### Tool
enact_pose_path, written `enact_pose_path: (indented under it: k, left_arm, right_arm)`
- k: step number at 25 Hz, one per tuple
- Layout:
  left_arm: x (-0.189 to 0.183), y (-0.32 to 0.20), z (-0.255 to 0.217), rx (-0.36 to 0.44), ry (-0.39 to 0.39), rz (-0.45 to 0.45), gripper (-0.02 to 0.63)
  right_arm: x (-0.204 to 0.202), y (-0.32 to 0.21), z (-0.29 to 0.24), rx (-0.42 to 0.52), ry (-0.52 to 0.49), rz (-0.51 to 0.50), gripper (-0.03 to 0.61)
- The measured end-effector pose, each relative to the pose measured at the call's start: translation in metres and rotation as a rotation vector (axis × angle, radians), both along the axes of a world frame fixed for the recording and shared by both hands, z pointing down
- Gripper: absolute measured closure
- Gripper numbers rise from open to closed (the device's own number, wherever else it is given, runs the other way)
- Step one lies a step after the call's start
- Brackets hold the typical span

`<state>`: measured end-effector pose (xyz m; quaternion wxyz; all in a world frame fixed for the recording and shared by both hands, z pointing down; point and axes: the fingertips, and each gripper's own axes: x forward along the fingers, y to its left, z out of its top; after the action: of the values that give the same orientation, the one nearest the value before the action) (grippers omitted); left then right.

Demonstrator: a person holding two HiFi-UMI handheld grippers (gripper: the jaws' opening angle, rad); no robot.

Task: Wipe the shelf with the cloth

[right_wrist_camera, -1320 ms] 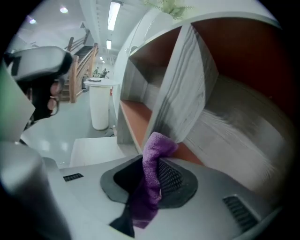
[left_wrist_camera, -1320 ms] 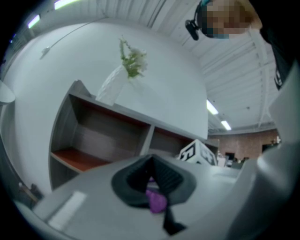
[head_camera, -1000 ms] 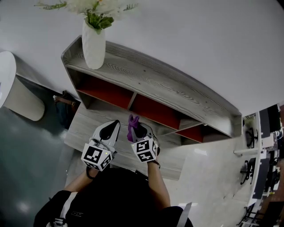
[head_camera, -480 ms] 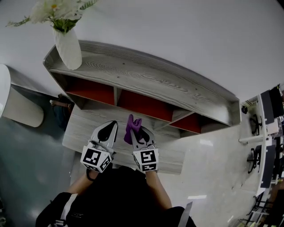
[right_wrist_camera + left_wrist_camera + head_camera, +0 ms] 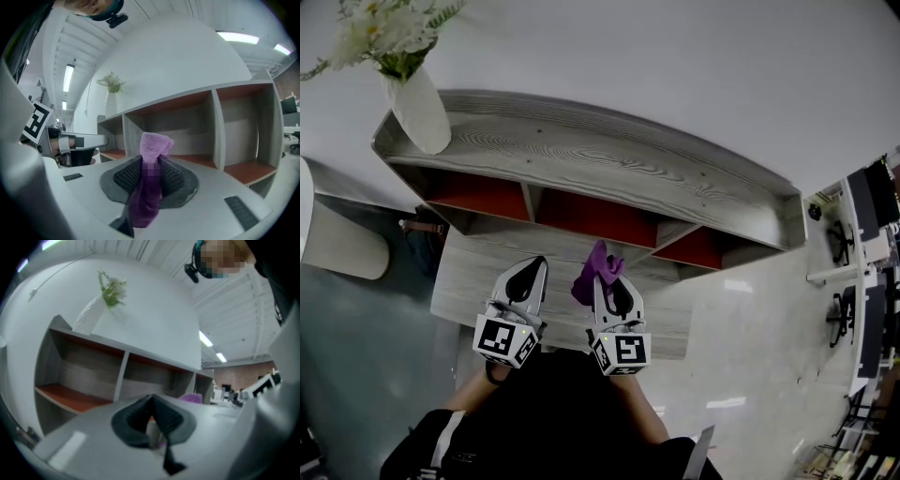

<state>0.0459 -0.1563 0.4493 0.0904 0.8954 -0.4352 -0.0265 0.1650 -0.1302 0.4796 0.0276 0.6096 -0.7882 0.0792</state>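
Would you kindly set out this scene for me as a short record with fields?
shelf: grey wood top, three open compartments with red insides
on top: white vase with flowers, at the left end in the head view
cloth: purple, pinched in the right gripper, its end sticking out past the jaws
left gripper: shut, holding nothing
wiping: not yet begun; cloth held in front of the shelf, apart from it
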Motion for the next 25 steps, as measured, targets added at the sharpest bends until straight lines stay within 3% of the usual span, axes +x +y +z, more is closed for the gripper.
enact_pose_path:
  k: [5, 25]
  left_arm:
    - [0.001, -0.001, 0.003, 0.002, -0.029, 0.013, 0.611]
    - [-0.001, -0.011, 0.002, 0.008, -0.019, 0.045, 0.611]
  right_arm:
    - [0.009, 0.002, 0.004, 0.004, -0.001, 0.041, 0.495]
    - [-0.004, -0.006, -0.005, 0.044, 0.044, 0.018, 0.495]
